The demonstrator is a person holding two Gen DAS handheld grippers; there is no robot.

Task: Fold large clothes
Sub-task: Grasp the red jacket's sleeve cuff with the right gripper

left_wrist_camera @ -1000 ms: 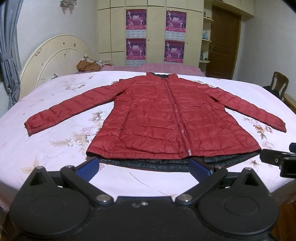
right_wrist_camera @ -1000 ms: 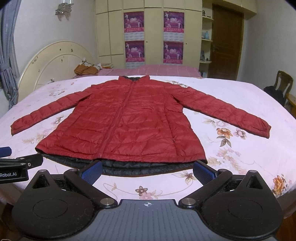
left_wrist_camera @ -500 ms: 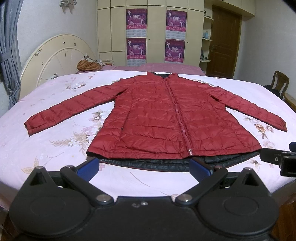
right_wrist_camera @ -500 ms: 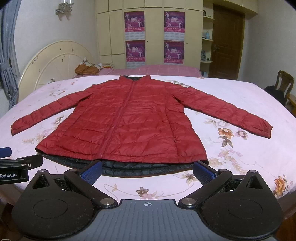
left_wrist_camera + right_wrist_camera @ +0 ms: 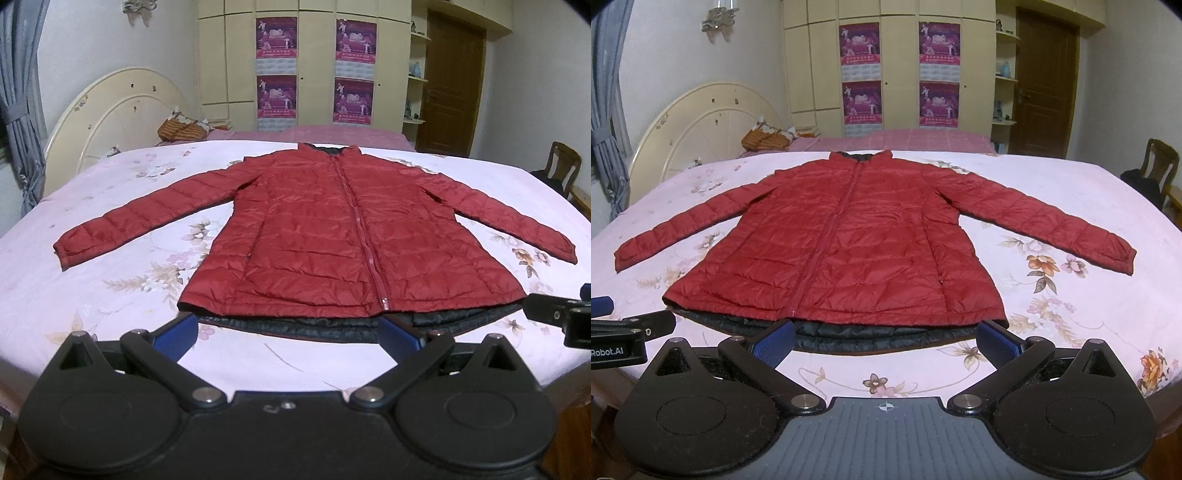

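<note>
While the red quilted puffer jacket with the dark lining (image 5: 343,236) lies spread flat and face-up across the middle of the pink floral bedsheet (image 5: 110,295), zipped shut, collar toward the far edge and hem toward the near edge, no fold has been made, so the task looks to be at its very start. Both sleeves stretch out toward the left and right edges of the bed, and a strip of black lining shows below the hem.

Near that edge the left gripper (image 5: 286,332) hangs with its blue pads spread wide, holding nothing, roughly in front of the left half of the hem. Likewise, the right gripper (image 5: 886,341) has its pads (image 5: 997,341) wide apart and empty, in front of the right half of the hem. Neither seems to touch the cloth, though the pad tips overlap the lining in both views.

Judging from this, the step in hand is the approach. A sensible next move calls for each claw to reach a sleeve or side, pinch through both slippery layers, and carry it inward over the body.
</note>
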